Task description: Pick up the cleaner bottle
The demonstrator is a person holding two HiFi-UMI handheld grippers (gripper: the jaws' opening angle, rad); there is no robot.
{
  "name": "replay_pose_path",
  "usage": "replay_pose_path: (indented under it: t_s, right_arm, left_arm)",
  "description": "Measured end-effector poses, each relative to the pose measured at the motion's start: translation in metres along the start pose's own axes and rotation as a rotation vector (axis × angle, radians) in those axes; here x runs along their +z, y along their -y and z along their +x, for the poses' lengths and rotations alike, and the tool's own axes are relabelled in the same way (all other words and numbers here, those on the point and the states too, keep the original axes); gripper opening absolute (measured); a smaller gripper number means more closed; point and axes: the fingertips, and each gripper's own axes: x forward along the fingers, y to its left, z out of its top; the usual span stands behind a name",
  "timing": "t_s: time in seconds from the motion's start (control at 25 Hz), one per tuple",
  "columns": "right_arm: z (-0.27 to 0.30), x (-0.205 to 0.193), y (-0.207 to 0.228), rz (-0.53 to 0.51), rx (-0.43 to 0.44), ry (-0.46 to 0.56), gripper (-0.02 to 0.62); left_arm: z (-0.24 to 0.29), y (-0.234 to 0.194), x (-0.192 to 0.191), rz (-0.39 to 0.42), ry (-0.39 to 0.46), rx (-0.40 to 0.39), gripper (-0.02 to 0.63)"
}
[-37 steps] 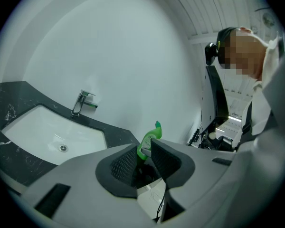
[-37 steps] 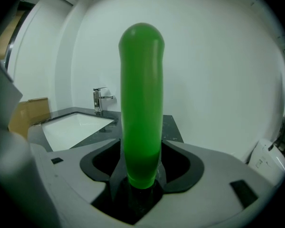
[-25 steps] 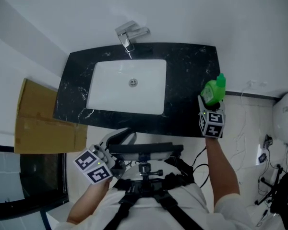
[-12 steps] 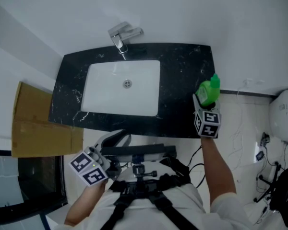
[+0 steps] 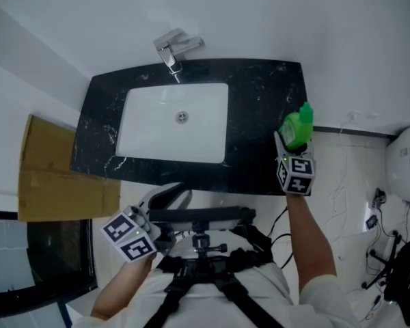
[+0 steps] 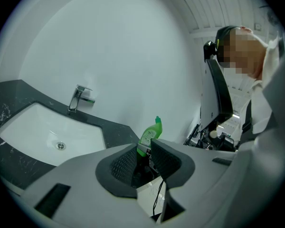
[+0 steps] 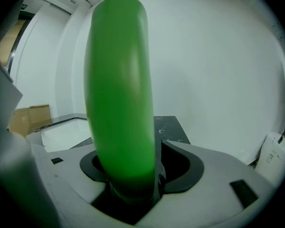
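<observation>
The green plastic cleaner bottle (image 7: 121, 94) with its bent neck stands upright between the jaws of the right gripper (image 5: 294, 149), which are clenched on its lower body. In the head view it sits over the right-hand end of the black, white-veined stone worktop (image 5: 260, 108). Its base is hidden, so it may be resting there or already just clear.

The bottle looks like thin, glossy moulded plastic: smooth, rounded, likely slippery, and liable to dent under a hard squeeze. If it is full of liquid, the weight should sit low. The broad body is therefore a sounder place to grip than the narrow neck, and keeping it upright should stop it swinging or sliding between the pads.

The left gripper (image 6: 143, 159) is held back near the person's body. Its dark, ribbed jaws stand apart with nothing between them.

The worktop is polished and hard. A white rectangular basin (image 5: 171, 125) with a metal drain is sunk into it, and a chrome angular tap (image 5: 174, 50) stands behind. Flat brown cardboard (image 5: 55, 169) lies on the floor to the left.
</observation>
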Motion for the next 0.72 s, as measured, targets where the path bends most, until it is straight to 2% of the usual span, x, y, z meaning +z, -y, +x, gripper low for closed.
replay_pose_path:
  t_s: [0.52,0.72]
  right_arm:
    - [0.006,0.009,-0.009,0.018,0.05,0.045,0.268]
    - [0.008,0.008,-0.006,0.015,0.039,0.044,0.267]
  left_arm:
    - [0.002,0.012,-0.007,0.004,-0.012,0.035,0.092]
    - [-0.001,0.014,-0.008,0.015,-0.014,0.031,0.092]
